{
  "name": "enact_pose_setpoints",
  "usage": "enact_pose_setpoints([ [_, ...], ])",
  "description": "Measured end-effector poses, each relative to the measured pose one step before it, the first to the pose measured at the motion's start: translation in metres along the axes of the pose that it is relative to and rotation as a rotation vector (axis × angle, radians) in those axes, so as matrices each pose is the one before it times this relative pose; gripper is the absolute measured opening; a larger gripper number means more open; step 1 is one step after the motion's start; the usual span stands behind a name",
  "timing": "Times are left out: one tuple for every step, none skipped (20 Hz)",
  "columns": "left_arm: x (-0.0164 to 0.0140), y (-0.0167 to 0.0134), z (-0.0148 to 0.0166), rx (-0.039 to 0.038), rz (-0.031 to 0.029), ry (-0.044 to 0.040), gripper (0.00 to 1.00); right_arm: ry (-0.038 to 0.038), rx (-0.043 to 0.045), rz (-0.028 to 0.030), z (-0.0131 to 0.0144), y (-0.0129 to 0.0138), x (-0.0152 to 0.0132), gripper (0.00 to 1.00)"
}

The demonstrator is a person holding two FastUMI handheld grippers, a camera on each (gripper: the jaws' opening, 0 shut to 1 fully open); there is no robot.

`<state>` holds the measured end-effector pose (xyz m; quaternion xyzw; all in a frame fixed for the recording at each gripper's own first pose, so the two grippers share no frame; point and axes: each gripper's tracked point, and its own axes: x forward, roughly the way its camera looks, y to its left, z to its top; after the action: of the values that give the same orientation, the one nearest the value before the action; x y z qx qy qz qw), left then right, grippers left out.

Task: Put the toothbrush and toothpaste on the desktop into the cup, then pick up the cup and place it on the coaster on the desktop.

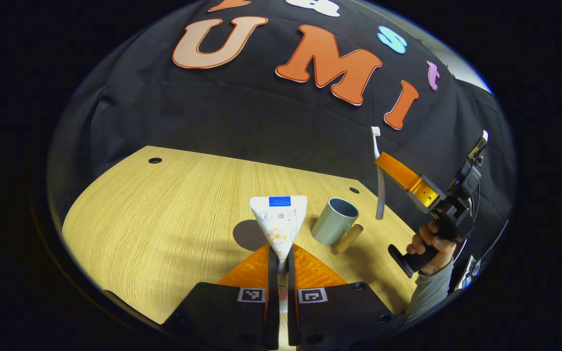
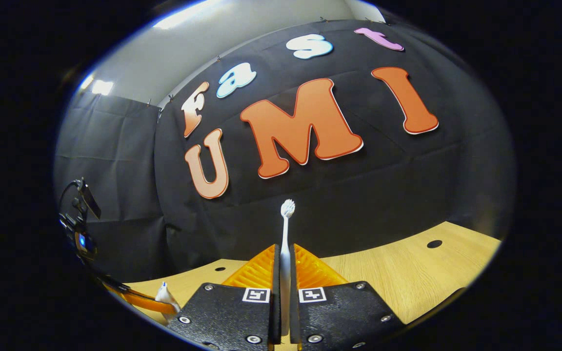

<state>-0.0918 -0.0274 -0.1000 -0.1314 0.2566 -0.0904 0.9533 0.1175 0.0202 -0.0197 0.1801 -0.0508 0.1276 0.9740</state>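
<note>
Both items are lifted for loading: the left gripper (image 1: 281,265) clamps the toothpaste (image 1: 280,222), the right gripper (image 2: 285,273) clamps the toothbrush (image 2: 286,234) upright, and the cup (image 1: 334,220) waits near the desktop's (image 1: 164,219) far edge.

Surface: your work sits on a light wood-grain desktop (image 1: 164,219), curved front edge, meeting the black cloth wall at the back.

Holes: you have one round cable hole (image 1: 154,160) near the far left corner and another (image 1: 354,190) near the back edge, behind the cup.

Cup: grey-green cup (image 1: 334,220) stands upright on the desktop, mouth open upward, wooden handle (image 1: 349,238) pointing toward you and to the right.

Shadow: a dark round patch (image 1: 249,235) lies on the wood left of the cup.

Right gripper view: same wood surface (image 2: 408,278), one hole (image 2: 434,243) at far right.
</note>
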Motion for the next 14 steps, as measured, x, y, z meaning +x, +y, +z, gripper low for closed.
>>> enact_pose_setpoints([
  [-0.00268,0.00045,-0.00027,-0.00125,0.00102,0.00060,0.11,-0.00291,-0.00096,-0.00545,-0.00245,-0.00365,0.00282,0.07],
  [-0.00369,-0.00057,-0.00023,-0.00051,0.00026,0.00320,0.10,0.00250,-0.00195,-0.00472,-0.00393,-0.00310,0.00299,0.07],
  [-0.00223,-0.00085,0.00206,0.00077,0.00030,-0.00286,0.11,0.00244,-0.00949,-0.00382,-0.00343,-0.00331,0.00273,0.07],
  [-0.00325,-0.00017,0.00278,0.00006,0.00058,-0.00441,0.10,0.00115,-0.00849,-0.00221,-0.00349,-0.00302,0.00186,0.07],
  [-0.00031,-0.00010,0.00332,-0.00071,0.00252,-0.00416,0.10,-0.00277,-0.00494,0.00001,-0.00135,-0.00196,0.00224,0.07],
  [-0.00072,-0.00007,0.00169,-0.00140,0.00177,-0.00204,0.11,-0.00823,-0.00502,0.00138,0.00017,-0.00152,0.00318,0.07],
  [-0.00164,-0.00005,-0.00125,-0.00219,0.00202,-0.00314,0.11,-0.01139,-0.00625,-0.00123,0.00079,-0.00273,0.00223,0.07],
  [-0.00211,-0.00051,0.00053,-0.00385,0.00007,-0.00087,0.10,-0.01130,-0.01056,-0.00619,0.00039,-0.00360,0.00292,0.07],
  [-0.00359,-0.00045,0.00079,-0.00125,-0.00293,-0.00282,0.10,-0.01226,-0.01765,-0.01291,0.00036,-0.00542,0.00197,0.07],
  [-0.00316,0.00108,0.00109,-0.00075,-0.00068,-0.00241,0.10,-0.00938,-0.00932,-0.00670,0.00076,-0.00417,0.00263,0.07],
  [-0.00383,0.00338,-0.00001,0.00130,0.00194,-0.00080,0.10,-0.00551,-0.00129,0.00215,-0.00055,-0.00129,0.00188,0.07],
  [-0.00179,0.00117,0.00089,0.00105,0.00362,-0.00127,0.10,-0.00391,0.00157,0.00380,-0.00175,0.00026,0.00185,0.07],
  [-0.00235,-0.00025,0.00166,-0.00020,0.00170,0.00007,0.10,0.00092,0.00096,-0.00041,-0.00257,-0.00083,0.00199,0.07],
  [-0.00237,-0.00119,0.00195,-0.00230,-0.00040,-0.00010,0.10,0.00243,-0.00615,0.00077,-0.00427,-0.00142,0.00191,0.07],
])
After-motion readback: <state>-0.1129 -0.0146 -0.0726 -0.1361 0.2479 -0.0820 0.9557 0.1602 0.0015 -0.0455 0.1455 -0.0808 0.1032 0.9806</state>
